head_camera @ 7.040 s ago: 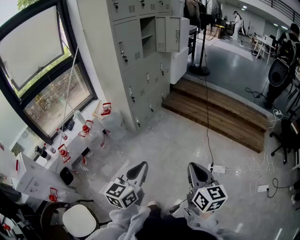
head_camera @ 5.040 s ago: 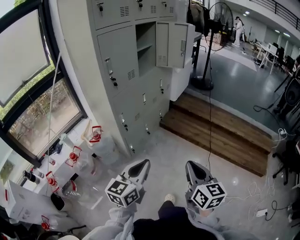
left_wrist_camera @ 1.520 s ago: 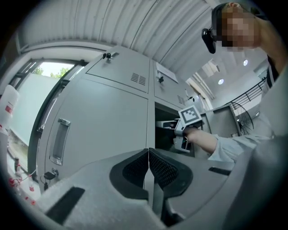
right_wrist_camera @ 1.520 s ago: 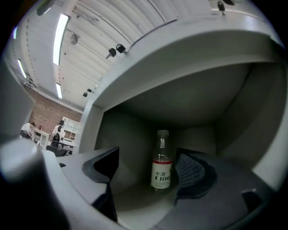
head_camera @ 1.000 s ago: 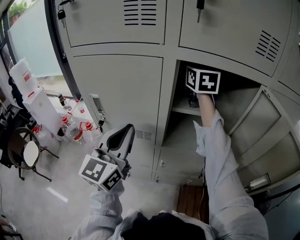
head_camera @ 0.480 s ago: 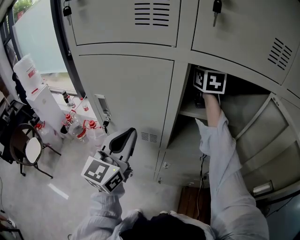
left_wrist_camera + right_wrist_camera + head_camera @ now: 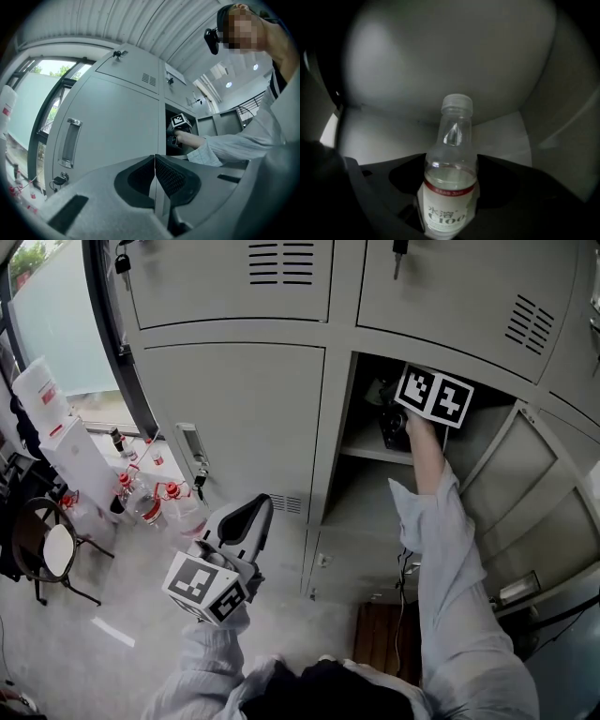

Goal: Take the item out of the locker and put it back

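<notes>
Your right tongs point(image 7: 449, 185) have just closed on the labelled waist of the clear plastic bottle point(image 7: 451, 140) inside the grey metal locker point(image 7: 234, 418). It looks light, slick and squashable. Your left tongs point(image 7: 154, 173) are pressed together, empty.

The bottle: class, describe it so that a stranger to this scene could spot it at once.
In the grey lockers, find the one open compartment; the right gripper, whose jaws have just been closing, grips the bottle there. It is clear plastic with a white cap and red-edged white label, the only item seen inside.
</notes>
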A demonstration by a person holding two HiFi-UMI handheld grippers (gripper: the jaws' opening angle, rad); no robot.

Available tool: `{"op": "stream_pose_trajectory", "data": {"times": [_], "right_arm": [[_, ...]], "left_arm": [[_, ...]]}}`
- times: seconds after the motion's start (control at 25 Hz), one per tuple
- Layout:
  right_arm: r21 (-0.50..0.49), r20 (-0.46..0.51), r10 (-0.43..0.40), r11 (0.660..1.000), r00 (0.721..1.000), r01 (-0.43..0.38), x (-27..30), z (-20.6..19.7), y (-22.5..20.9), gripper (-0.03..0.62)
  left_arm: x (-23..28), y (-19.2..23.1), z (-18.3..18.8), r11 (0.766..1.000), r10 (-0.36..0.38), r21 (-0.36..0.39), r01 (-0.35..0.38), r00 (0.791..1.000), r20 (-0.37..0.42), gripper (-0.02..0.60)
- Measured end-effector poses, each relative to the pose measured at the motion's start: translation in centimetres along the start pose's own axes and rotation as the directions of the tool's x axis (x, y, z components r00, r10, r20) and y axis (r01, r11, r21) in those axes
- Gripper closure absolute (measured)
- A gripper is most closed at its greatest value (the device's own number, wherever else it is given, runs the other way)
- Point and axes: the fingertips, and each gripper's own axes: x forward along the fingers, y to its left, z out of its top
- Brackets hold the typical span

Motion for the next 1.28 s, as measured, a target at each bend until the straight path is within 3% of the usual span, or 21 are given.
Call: {"op": "stream_pose_trajectory", "data": {"times": [0.16, 0.32, 0.48, 0.68, 0.84, 0.92, 1.0, 1.16, 1.28], "right_arm": [[0.131, 0.005, 0.011, 0.991, 1.0, -0.012, -2.8, 0.2, -0.8, 0.272], [0.311, 0.023, 0.041, 0.949, 0.999, -0.046, -4.8, -0.1, -1.0, 0.272], [0.4, 0.055, 0.069, 0.913, 0.996, -0.085, -6.6, 0.0, -0.4, 0.272], [0.516, 0.06, 0.116, 0.846, 0.991, -0.131, -8.8, -0.9, 1.1, 0.272], [0.631, 0.074, 0.152, 0.758, 0.986, -0.164, -11.0, -1.8, 2.4, 0.272], [0.661, 0.081, 0.166, 0.729, 0.983, -0.178, -12.2, -2.1, 3.1, 0.272], [0.639, 0.08, 0.17, 0.748, 0.982, -0.181, -13.3, -2.3, 3.6, 0.272], [0.448, 0.045, 0.144, 0.881, 0.989, -0.149, -15.8, -2.7, 4.7, 0.272], [0.233, 0.056, 0.125, 0.963, 0.991, -0.135, -17.9, -2.4, 6.0, 0.272]], "left_arm": [[-0.1, -1.3, -0.1, 0.999, -0.037, -0.002, 0.037, 0.999, 0.005, 0.572], [-0.2, -2.3, 0.0, 0.998, -0.063, -0.005, 0.063, 0.998, 0.01, 0.572], [-0.4, -3.0, 0.0, 0.996, -0.086, -0.003, 0.086, 0.996, 0.013, 0.572], [-0.5, -3.2, -0.1, 0.995, -0.102, -0.02, 0.103, 0.995, 0.02, 0.572], [-0.2, -3.8, -0.5, 0.992, -0.124, -0.033, 0.125, 0.992, 0.024, 0.572], [-0.1, -4.0, -1.0, 0.99, -0.132, -0.043, 0.133, 0.991, 0.02, 0.572], [0.1, -4.2, -1.4, 0.989, -0.14, -0.055, 0.141, 0.99, 0.017, 0.572], [0.5, -4.4, -1.9, 0.986, -0.154, -0.068, 0.154, 0.988, 0.012, 0.572], [0.6, -4.3, -2.3, 0.985, -0.153, -0.076, 0.153, 0.988, 0.005, 0.572]]}}
